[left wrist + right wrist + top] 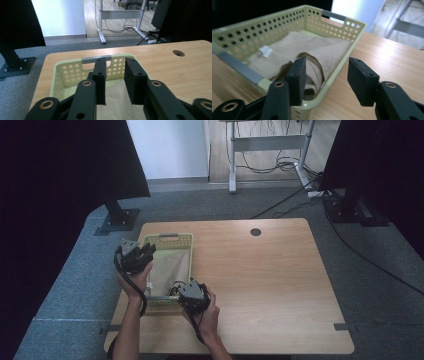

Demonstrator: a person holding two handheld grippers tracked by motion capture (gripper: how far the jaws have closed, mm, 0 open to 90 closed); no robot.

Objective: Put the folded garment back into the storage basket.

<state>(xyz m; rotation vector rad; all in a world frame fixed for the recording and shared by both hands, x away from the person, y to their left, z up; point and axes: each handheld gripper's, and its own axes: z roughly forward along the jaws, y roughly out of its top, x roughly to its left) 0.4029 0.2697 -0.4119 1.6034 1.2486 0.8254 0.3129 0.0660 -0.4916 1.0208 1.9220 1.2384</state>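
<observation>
Right now the right gripper sits at the near corner of the pale green basket, jaws spread, straddling its rim and pinching nothing. Just beyond, a folded beige cloth lies inside it. Farther on, the left gripper hovers over the cloth, jaws apart and empty.

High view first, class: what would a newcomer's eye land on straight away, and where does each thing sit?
The pale green perforated basket stands at the left of the wooden table, with a folded beige cloth lying inside it. The left gripper hovers at the basket's left rim and the right gripper at its near corner. Both have open jaws with nothing pressed between them.
</observation>
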